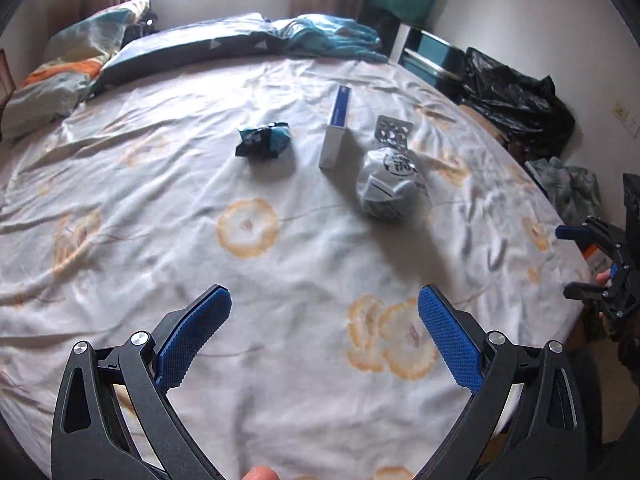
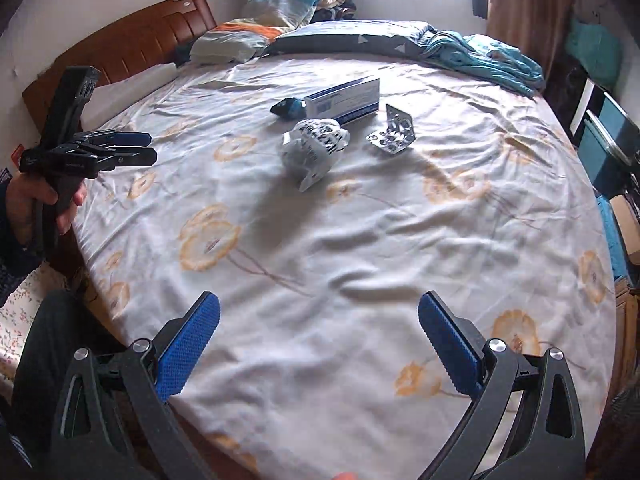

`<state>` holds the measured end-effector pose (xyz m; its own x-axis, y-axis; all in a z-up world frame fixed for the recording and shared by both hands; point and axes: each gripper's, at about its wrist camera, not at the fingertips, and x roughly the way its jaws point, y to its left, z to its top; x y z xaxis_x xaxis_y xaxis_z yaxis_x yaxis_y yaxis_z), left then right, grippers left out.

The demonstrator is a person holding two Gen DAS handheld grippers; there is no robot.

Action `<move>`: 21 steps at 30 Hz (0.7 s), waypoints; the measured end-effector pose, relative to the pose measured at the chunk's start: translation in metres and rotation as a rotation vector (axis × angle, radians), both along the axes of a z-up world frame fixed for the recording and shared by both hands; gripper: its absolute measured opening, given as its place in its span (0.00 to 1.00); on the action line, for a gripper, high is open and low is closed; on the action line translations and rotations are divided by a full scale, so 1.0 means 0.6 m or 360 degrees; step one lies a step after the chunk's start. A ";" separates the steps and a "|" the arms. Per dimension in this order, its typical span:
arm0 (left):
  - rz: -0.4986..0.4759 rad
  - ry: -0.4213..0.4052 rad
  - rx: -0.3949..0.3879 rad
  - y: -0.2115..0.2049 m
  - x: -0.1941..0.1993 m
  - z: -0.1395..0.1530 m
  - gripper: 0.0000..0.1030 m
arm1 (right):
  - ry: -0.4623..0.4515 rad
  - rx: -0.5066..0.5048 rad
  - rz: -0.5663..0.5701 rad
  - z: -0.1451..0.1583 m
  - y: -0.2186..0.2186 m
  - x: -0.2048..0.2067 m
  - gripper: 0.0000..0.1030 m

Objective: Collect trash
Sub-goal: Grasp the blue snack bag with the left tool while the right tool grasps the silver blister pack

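Observation:
Several pieces of trash lie on the flowered bed sheet [image 1: 160,208]. A crumpled white printed bag [image 1: 390,184] is nearest; it also shows in the right wrist view [image 2: 312,148]. Behind it lies a silver blister pack [image 1: 394,132] [image 2: 394,132]. A long white-and-blue box [image 1: 336,136] [image 2: 344,98] stands in the middle. A crumpled teal wrapper [image 1: 264,140] [image 2: 288,108] is farthest left. My left gripper [image 1: 324,304] is open and empty above the sheet, short of the trash. My right gripper [image 2: 320,308] is open and empty, also short of it.
Pillows [image 1: 64,64] and a dark folded quilt [image 1: 192,46] line the far side, with a teal blanket [image 1: 332,38]. A wooden headboard [image 2: 132,44] is at left. A black plastic bag [image 1: 516,100] and teal bins [image 2: 608,148] stand beside the bed.

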<state>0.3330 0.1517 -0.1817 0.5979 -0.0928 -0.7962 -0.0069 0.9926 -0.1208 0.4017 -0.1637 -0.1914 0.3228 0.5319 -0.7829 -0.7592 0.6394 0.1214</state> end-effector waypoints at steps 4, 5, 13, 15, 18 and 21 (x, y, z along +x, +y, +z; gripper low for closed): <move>0.0038 -0.0019 0.0147 0.024 0.083 -0.018 0.95 | -0.0048 0.0015 -0.0058 -0.002 0.007 0.058 0.96; 0.0053 -0.0029 0.0163 0.031 0.102 -0.021 0.95 | -0.0052 0.0018 -0.0072 -0.004 0.010 0.072 0.96; 0.0064 -0.0070 0.0264 0.057 0.248 -0.052 0.95 | -0.0112 0.0046 -0.0138 -0.014 0.048 0.178 0.96; 0.0050 -0.0082 0.0293 0.057 0.277 -0.061 0.95 | -0.0114 0.0055 -0.0155 -0.018 0.060 0.205 0.96; 0.0047 -0.0079 0.0307 0.060 0.320 -0.080 0.95 | -0.0122 0.0069 -0.0175 -0.025 0.078 0.242 0.96; 0.0033 -0.0058 0.0311 0.061 0.357 -0.101 0.94 | -0.0134 0.0084 -0.0191 -0.030 0.097 0.277 0.96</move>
<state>0.5472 0.1885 -0.2422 0.6269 0.0741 -0.7755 -0.0267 0.9969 0.0737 0.5680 -0.1057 -0.2092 0.4501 0.5251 -0.7222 -0.6866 0.7206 0.0961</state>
